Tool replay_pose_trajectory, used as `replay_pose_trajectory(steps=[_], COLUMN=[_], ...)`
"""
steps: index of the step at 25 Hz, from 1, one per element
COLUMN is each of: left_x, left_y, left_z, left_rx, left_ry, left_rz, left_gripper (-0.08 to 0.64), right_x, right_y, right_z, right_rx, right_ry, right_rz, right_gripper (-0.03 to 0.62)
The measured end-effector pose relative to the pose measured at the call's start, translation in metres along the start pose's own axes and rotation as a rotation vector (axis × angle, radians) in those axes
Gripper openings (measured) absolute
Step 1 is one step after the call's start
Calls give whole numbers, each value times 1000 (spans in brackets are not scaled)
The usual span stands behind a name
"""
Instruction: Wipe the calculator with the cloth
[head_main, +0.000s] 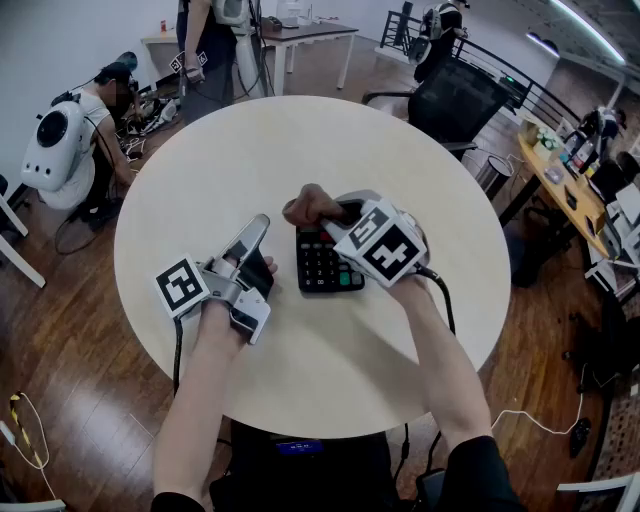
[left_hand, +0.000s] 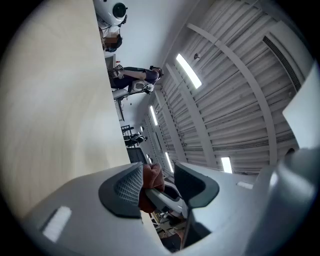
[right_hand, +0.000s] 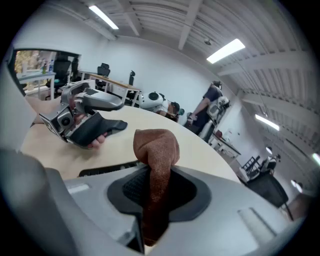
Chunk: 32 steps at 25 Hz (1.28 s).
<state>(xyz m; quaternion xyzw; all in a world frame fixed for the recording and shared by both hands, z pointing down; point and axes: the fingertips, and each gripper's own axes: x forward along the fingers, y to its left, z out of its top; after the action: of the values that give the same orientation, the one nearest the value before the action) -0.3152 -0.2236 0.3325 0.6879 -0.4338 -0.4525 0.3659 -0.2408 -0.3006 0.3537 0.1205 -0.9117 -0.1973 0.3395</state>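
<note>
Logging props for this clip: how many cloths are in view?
1. A brown cloth is pinched in the right gripper, at the calculator's far end on the round table. None visible elsewhere.

Round pale table (head_main: 300, 150) with black calculator (head_main: 318, 268) on top

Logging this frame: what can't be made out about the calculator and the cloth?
- Far end of the calculator: head view, covered by the right gripper and the cloth.
- Whether the cloth touches the calculator: head view, the contact spot is hidden under the cloth.
- Key labels: head view, too small.
- Right gripper view: only a dark edge of the calculator shows; the gripper's body hides the rest.
- Left gripper view: calculator not in sight.
</note>
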Motion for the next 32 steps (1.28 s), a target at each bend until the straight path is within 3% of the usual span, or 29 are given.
replay_pose_trajectory(steps=[3,6,11,16,18,20,23,27,32], left_x=[-2,-4,-4,-3,-2,-2,-2,-4,-5], left_y=[2,5,5,3,2,1,-1,2,5], left_z=[-1,-1,0,-1,-1,-1,-1,0,0], left_rx=[-11,-13,0,0,-3,-7,-14,-21,-2], left_ry=[-24,-41,-34,-25,-24,-23,-29,-50,-40], left_rz=[0,0,4,2,1,-1,-8,-9,1], left_gripper=[184,184,184,184,184,184,184,184,184], right_x=[23,36,14,-23,-35,-34,-13,25,21], right_y=[27,38,19,-35,-45,-30,20,58,37], right_z=[20,19,-14,-73,-74,-46,9,27,1], right_rx=[-165,-240,-185,-83,-58,-43,-70,-206,-132], right_ry=[15,44,117,277,269,160,-12,18,60], right_rz=[39,62,39,-127,-175,-115,62,138,130], right_gripper=[84,84,84,84,84,84,84,84,84])
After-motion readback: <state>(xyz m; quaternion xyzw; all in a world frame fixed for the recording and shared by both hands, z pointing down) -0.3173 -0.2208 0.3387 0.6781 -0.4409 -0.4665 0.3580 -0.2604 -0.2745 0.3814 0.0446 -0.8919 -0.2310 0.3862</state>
